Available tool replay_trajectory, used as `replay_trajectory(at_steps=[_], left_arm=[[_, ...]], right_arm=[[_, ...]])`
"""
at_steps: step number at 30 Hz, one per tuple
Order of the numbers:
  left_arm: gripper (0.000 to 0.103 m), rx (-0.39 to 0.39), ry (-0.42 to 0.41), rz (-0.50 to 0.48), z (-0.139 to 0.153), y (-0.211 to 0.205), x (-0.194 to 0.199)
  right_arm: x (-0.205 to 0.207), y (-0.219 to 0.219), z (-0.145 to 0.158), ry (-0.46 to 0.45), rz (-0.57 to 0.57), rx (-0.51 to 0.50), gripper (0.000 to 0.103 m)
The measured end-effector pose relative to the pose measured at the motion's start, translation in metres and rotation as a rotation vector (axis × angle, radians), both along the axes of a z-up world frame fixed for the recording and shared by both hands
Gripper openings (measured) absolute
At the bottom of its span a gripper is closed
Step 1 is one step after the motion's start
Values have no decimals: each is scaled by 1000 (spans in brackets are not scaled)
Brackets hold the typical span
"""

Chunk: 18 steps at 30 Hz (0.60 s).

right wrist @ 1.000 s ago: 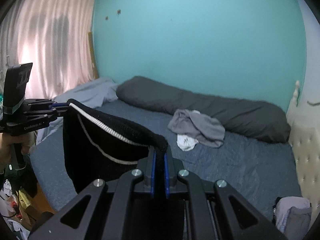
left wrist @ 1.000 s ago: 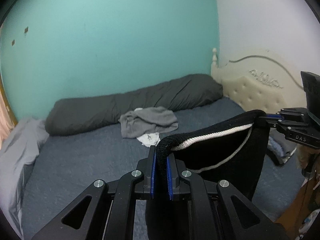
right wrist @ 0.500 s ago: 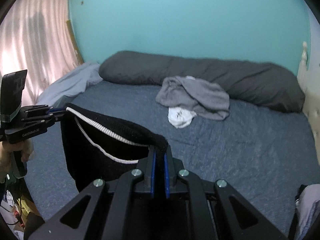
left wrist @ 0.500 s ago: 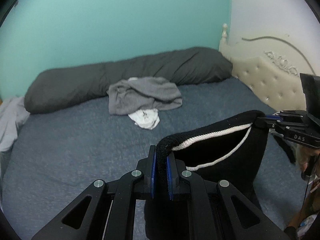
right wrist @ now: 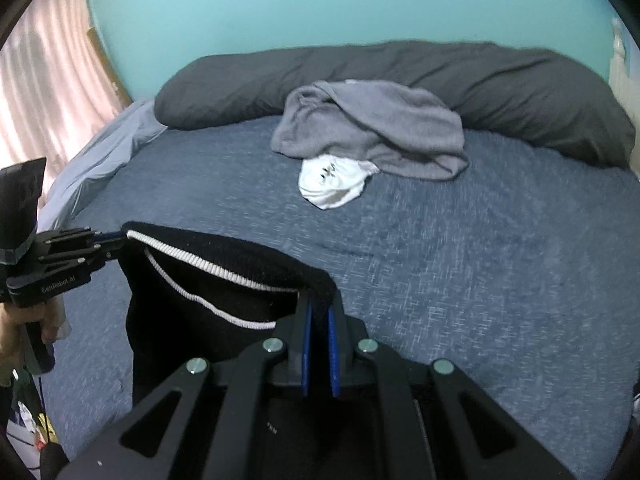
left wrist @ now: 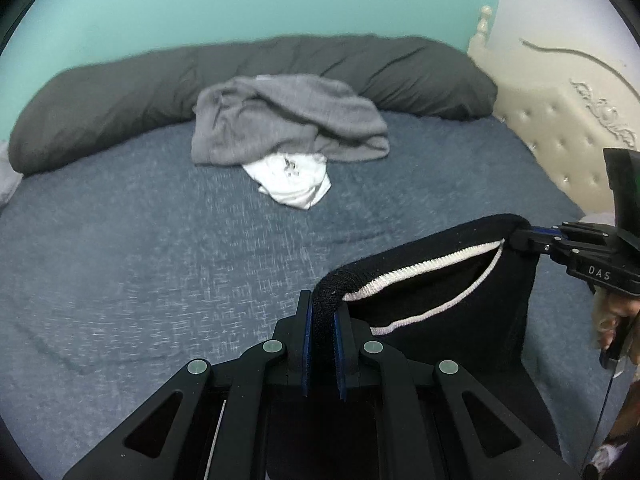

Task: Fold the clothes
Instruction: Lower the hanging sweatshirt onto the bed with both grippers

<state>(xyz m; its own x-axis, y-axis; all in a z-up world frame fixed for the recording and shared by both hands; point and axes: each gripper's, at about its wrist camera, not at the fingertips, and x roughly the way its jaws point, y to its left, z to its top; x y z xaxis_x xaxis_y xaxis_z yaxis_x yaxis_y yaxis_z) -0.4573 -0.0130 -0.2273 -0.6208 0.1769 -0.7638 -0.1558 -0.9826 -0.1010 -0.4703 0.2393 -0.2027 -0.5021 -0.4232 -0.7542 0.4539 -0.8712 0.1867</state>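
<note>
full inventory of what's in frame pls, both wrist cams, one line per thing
black garment: 1, black with white ribbed trim, hanging over the near edge of the bed, stretched between both grippers
grey garment: 1, grey, crumpled at the far side of the bed against the bolster
white garment: 1, white with a dark print, partly under the grey one
bolster: 1, dark grey, along the teal wall
bed sheet: 1, blue-grey, covers the mattress
headboard: 1, cream, tufted, right end of the bed
curtain: 1, pink, left of the bed
left gripper: 1, black with blue pads, shut on one top corner of the black garment
right gripper: 1, same, shut on the other corner
</note>
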Motion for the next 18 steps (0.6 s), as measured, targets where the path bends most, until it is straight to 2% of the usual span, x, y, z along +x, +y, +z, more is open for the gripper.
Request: replay_trajectory(at_steps=[6,12,18], left_arm=[[10,15,-68,8,-47,-4,-37],[10,19,-113,6,-81,-2,-63],[10,13,-153,-8,-109,3,-84]], right_arm=[[-36,-1,-42,-67,-15,10,7],[-64,3,-83,-135,-46,-12,7],[-87,8,-108,-187,-82,-28,10]])
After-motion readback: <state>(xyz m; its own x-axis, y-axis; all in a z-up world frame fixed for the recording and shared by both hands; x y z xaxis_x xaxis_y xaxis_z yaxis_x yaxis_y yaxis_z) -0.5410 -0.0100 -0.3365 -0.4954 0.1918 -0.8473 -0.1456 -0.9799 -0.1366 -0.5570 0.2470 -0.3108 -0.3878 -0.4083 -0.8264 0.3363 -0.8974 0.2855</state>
